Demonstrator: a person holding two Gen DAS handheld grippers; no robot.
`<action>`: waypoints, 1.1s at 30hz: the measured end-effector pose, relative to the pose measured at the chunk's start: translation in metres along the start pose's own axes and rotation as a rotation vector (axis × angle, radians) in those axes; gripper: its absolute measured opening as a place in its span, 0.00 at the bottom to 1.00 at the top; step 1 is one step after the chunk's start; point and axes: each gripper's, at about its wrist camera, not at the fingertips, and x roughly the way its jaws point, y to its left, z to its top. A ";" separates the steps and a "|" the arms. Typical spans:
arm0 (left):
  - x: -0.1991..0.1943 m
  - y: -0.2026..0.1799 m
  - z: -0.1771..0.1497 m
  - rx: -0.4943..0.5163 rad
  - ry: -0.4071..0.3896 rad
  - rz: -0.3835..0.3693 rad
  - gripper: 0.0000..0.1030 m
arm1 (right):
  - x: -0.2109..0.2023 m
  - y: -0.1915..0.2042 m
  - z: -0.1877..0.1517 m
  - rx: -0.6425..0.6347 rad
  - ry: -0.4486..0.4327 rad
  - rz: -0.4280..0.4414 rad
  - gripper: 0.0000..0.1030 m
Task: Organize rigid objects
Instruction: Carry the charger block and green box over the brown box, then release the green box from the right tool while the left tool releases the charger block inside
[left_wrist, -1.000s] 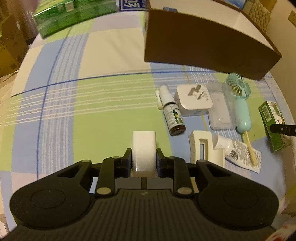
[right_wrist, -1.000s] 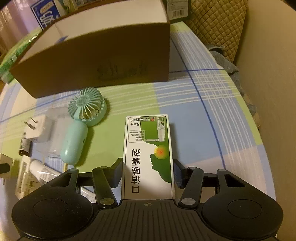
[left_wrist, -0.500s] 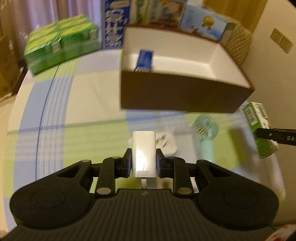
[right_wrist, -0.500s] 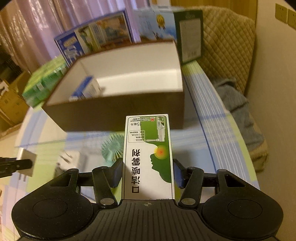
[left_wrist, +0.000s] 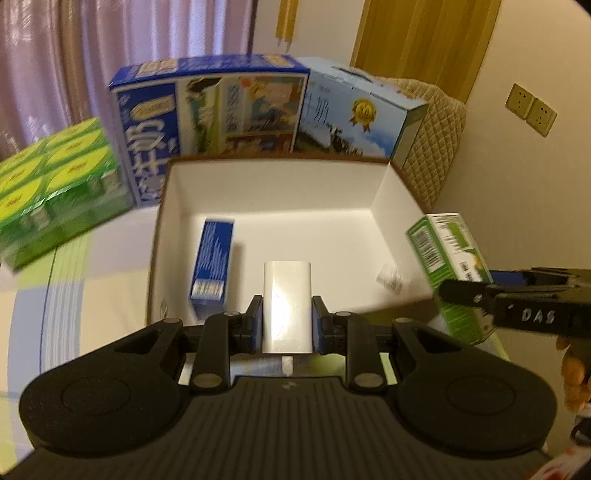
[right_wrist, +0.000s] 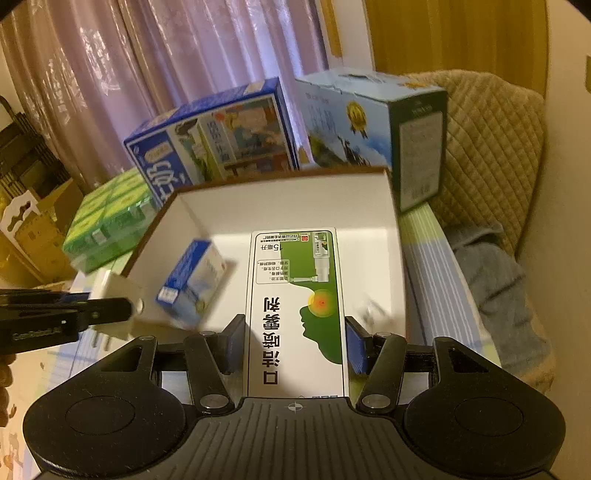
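1. Gripping a white charger (left_wrist: 286, 306) between both pads, the left gripper (left_wrist: 286, 325) is closed on it and holds it just above the near wall of the open box (left_wrist: 273, 192); a metal prong shows below the charger's lower end.
2. The right gripper (right_wrist: 295, 343) is clamped on a green and white carton (right_wrist: 297, 310), held lengthwise between its fingers with the printed face up, over the box's near right part.
3. In the left view the same carton (left_wrist: 448, 266) shows at the right, by the box's right wall.
4. A small blue carton (left_wrist: 214, 266) lies inside the box, toward its left wall; a small pale item (left_wrist: 389, 277) sits near the right wall, too blurred to name.
5. Two large printed milk cartons (left_wrist: 207, 122) stand just behind the box, and a green pack (left_wrist: 48, 184) sits to its left on the checked cloth (left_wrist: 74, 280).
6. A quilted chair (right_wrist: 491, 155) stands to the right.
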 end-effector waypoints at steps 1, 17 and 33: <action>0.006 -0.002 0.006 0.004 0.002 0.000 0.21 | 0.004 -0.002 0.005 -0.002 0.000 0.001 0.50; 0.125 0.005 0.045 0.010 0.170 0.054 0.21 | 0.092 -0.025 0.039 0.030 0.078 -0.050 0.50; 0.157 0.012 0.047 0.057 0.163 0.086 0.42 | 0.127 -0.030 0.043 0.061 0.108 -0.062 0.51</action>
